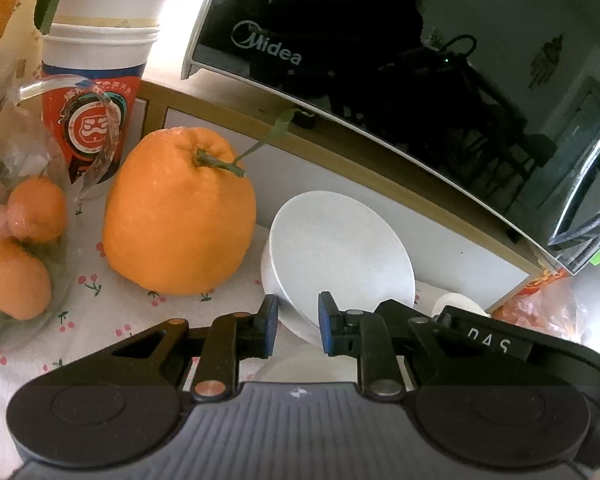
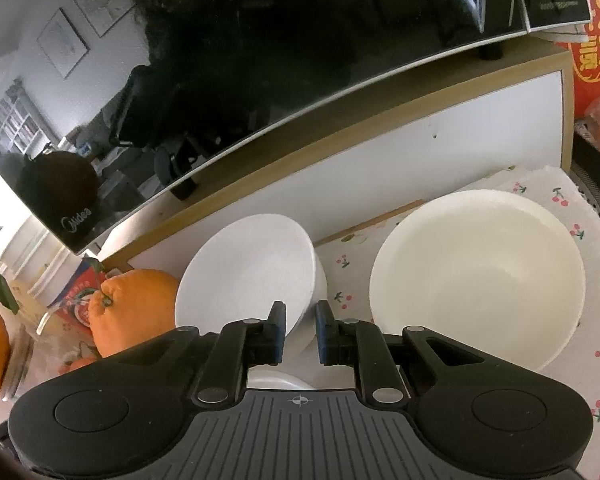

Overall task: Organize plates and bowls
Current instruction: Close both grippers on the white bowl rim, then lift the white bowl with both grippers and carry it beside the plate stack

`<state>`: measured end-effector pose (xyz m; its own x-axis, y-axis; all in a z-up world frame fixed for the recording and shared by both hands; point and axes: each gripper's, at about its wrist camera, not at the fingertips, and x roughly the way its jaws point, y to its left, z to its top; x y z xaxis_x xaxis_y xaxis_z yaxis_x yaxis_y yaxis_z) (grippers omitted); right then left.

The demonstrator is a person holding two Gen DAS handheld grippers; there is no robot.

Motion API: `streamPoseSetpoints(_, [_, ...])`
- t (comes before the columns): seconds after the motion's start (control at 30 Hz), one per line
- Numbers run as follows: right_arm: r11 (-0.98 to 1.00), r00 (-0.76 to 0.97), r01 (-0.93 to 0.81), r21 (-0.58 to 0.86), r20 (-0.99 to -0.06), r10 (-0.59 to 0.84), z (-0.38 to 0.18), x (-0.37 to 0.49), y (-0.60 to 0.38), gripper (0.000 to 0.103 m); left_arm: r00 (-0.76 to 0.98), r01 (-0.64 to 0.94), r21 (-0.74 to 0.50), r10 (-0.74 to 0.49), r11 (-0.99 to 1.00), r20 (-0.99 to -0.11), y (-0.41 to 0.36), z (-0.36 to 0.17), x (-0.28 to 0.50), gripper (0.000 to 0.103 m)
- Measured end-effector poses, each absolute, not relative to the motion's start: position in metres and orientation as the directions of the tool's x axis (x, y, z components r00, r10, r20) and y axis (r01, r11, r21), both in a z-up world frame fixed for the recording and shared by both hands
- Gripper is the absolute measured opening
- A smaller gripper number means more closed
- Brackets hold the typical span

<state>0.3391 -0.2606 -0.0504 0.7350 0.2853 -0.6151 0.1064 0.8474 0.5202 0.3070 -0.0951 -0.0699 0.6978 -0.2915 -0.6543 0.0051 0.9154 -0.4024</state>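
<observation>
Small white bowl (image 2: 252, 276), tilted mid-frame, its rim between both part-open grippers, left gripper (image 1: 298, 326) and right gripper (image 2: 301, 330); grip unclear.

I find the approach cramped. The microwave (image 2: 236, 92) overhangs from above, and the white panel (image 2: 380, 184) beneath it closes off the back. The large orange (image 1: 180, 216) blocks the left of the small bowl (image 2: 252, 276); the large bowl (image 2: 480, 276) blocks its right. Between the two bowls I see a narrow strip of bare surface (image 2: 344, 280).
</observation>
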Motion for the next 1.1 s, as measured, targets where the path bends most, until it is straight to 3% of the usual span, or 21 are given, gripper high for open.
streamPoseSetpoints(1.1, [0.878, 0.744, 0.057, 0.476, -0.606, 0.281, 0.032, 0.237, -0.256, 0.015, 0.716, 0.065, -0.419, -0.335, 0.905, -0.612, -0.074, -0.018, 0.229, 0.019])
